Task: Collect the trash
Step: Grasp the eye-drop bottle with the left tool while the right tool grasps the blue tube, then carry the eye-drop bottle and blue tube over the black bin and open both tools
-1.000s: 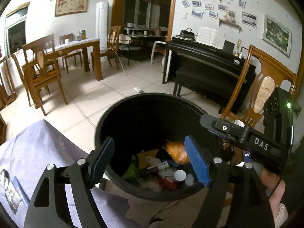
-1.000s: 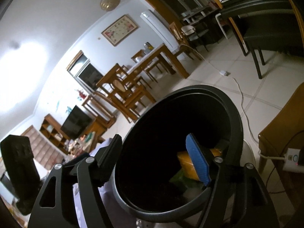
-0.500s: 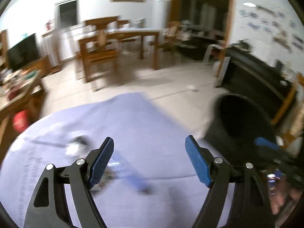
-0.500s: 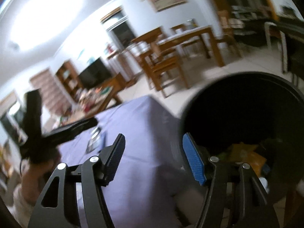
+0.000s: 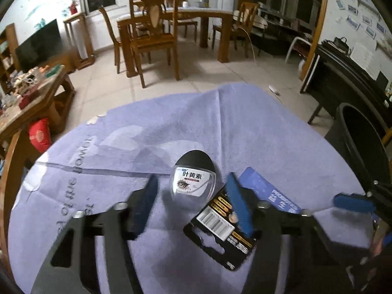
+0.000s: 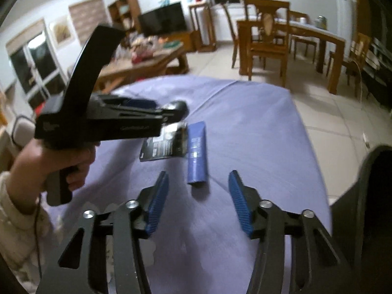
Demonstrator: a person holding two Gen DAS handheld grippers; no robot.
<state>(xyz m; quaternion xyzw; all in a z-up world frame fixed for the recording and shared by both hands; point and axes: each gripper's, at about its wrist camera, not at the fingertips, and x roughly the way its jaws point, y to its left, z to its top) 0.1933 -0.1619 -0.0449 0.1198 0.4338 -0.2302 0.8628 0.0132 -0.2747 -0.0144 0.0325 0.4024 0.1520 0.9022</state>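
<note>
On the purple tablecloth (image 5: 245, 132) lie a small clear eye-drop bottle with a black cap (image 5: 193, 181), a black battery card (image 5: 220, 230) and a blue box (image 5: 276, 196). My left gripper (image 5: 193, 204) is open, its jaws either side of the bottle. My right gripper (image 6: 198, 203) is open and empty, just short of the blue box (image 6: 197, 153); the card (image 6: 166, 144) lies to the box's left. The black trash bin (image 5: 360, 147) stands at the table's right edge and also shows in the right wrist view (image 6: 372, 196).
Wooden chairs and a dining table (image 5: 196, 17) stand beyond the cloth. A cluttered low table (image 5: 27, 95) is at the left. A black piano (image 5: 348, 73) is at the right, behind the bin.
Both grippers have swung away from over the bin to the table. The left now brackets the bottle; the right now faces the blue box.
</note>
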